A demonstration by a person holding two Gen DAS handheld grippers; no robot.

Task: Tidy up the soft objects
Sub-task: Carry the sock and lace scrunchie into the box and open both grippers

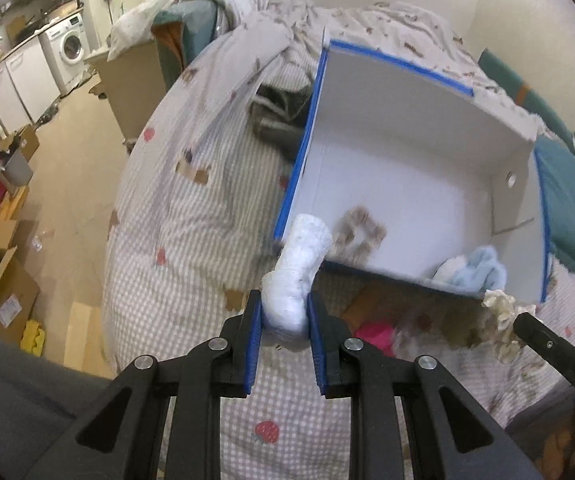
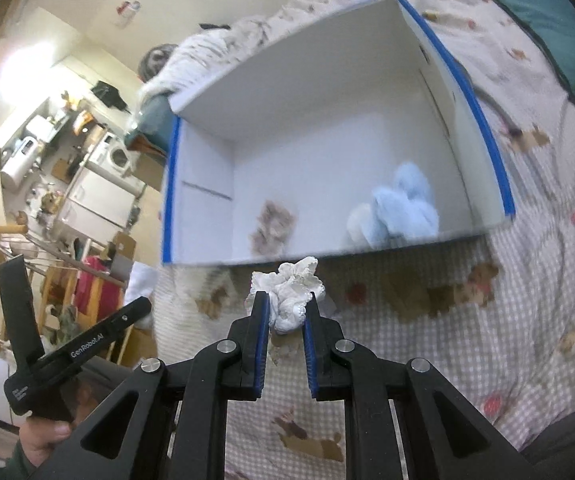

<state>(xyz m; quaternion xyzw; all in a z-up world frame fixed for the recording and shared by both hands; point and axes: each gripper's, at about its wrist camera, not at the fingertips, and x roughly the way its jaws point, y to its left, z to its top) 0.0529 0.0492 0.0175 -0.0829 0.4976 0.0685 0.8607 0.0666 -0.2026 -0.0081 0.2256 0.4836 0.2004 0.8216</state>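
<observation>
A white box with blue edges (image 1: 427,92) (image 2: 327,64) lies open on the bed. Inside it lie a brown fluffy scrunchie (image 1: 361,232) (image 2: 272,226) and a light blue soft item (image 1: 473,270) (image 2: 403,208). My left gripper (image 1: 285,312) is shut on a white sock (image 1: 301,272), held just before the box's near left corner. My right gripper (image 2: 284,312) is shut on a white ruffled scrunchie (image 2: 291,292), held just before the box's near edge. That scrunchie also shows in the left wrist view (image 1: 501,318).
The bed is covered by a checked quilt with strawberry and bear prints (image 1: 191,216) (image 2: 467,320). A pink item (image 1: 373,336) lies on the quilt under the box's near edge. Grey clothing (image 1: 279,112) lies left of the box. Teal pillow (image 1: 567,200) at right. Cluttered floor at left.
</observation>
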